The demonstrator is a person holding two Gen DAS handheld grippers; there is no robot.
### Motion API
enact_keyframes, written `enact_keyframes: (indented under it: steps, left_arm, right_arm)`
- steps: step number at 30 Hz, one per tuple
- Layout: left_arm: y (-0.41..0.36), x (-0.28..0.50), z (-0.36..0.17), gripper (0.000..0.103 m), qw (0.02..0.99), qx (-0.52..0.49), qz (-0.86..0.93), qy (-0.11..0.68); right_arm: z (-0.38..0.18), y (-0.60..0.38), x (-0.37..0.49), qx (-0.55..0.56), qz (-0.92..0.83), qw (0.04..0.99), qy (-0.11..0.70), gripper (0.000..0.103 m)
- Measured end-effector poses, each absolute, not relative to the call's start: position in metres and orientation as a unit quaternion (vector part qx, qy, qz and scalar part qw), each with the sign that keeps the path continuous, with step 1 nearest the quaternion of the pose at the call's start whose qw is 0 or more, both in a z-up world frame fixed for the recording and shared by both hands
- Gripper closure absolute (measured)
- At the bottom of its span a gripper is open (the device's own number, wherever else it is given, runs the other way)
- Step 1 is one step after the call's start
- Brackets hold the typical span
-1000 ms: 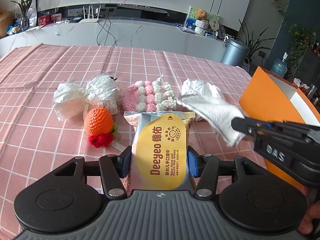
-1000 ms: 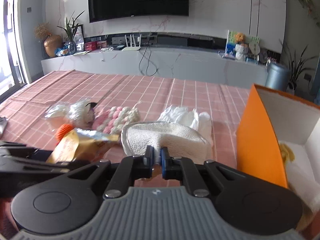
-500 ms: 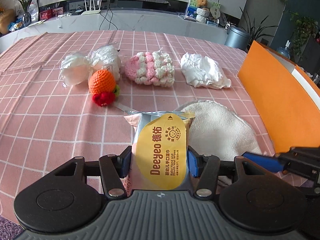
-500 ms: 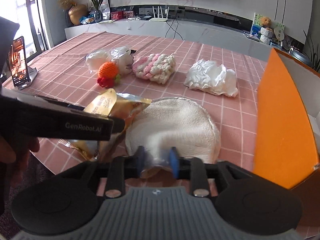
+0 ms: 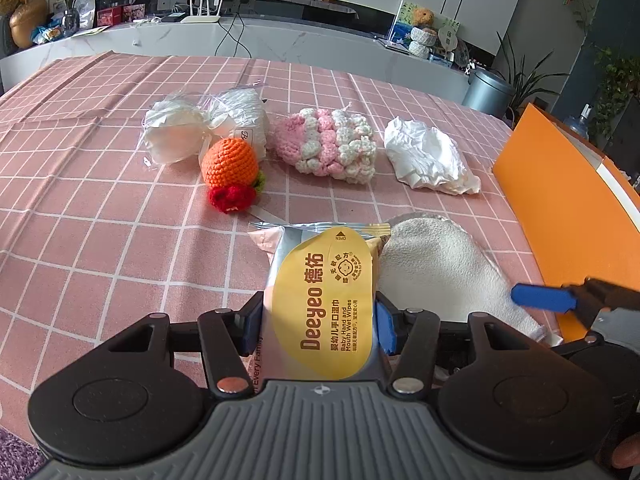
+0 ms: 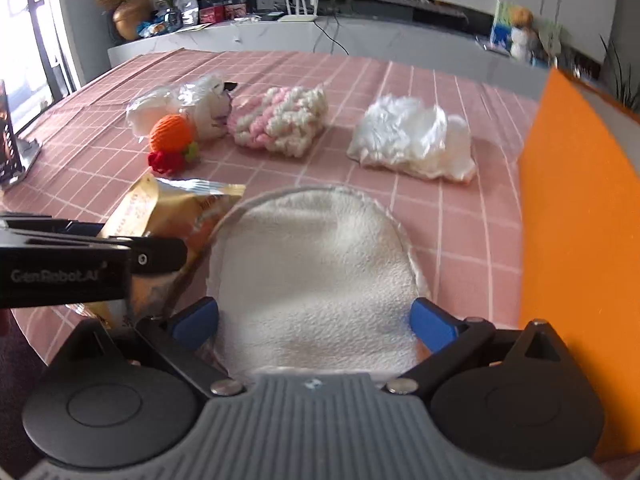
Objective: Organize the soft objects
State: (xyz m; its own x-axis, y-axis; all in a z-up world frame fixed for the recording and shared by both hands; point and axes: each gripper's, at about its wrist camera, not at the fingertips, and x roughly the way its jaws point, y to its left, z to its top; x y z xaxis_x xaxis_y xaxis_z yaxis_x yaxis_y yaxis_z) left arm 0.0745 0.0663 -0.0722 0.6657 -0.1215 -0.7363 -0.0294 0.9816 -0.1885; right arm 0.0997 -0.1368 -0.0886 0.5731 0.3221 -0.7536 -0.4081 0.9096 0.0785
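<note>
On the pink checked tablecloth (image 5: 100,240), the left gripper (image 5: 320,320) clamps the wipes pack (image 5: 324,300) lengthwise; the right gripper (image 6: 316,320), jaws opening, straddles the fleece pad (image 6: 316,272).

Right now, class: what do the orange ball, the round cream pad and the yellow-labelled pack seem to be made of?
Orange ball: crocheted yarn, matte; the stitch rows show.
Round cream pad: fleecy, terry-like fabric, matte; nubbly pile, stitched rim.
Yellow-labelled pack: probably plastic film, glossy; silvery crimped end, printed label.

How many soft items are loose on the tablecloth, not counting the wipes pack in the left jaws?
5: plastic-wrapped white bundle far left, crocheted orange toy before it, pink-white knit piece centre, crumpled white bag right, cream fleece pad nearest. The orange box's inside is hidden.
</note>
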Motion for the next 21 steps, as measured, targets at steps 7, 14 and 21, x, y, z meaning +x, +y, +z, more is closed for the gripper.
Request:
enact_keyframes:
  steps: [7, 14, 21]
  left_arm:
    - [0.065, 0.078, -0.073, 0.041, 0.908, -0.093, -0.032, 0.407]
    - [0.065, 0.079, -0.073, 0.041, 0.907, -0.092, -0.032, 0.409]
    - [0.065, 0.079, -0.073, 0.041, 0.907, -0.099, -0.031, 0.409]
  right_arm:
    - [-0.093, -0.130, 0.093, -0.075, 0.207, 0.888, 0.404, 0.011]
    - [-0.088, -0.131, 0.088, -0.077, 0.215, 0.893, 0.389, 0.056]
    - [-0.080, -0.131, 0.084, -0.077, 0.215, 0.898, 0.376, 0.084]
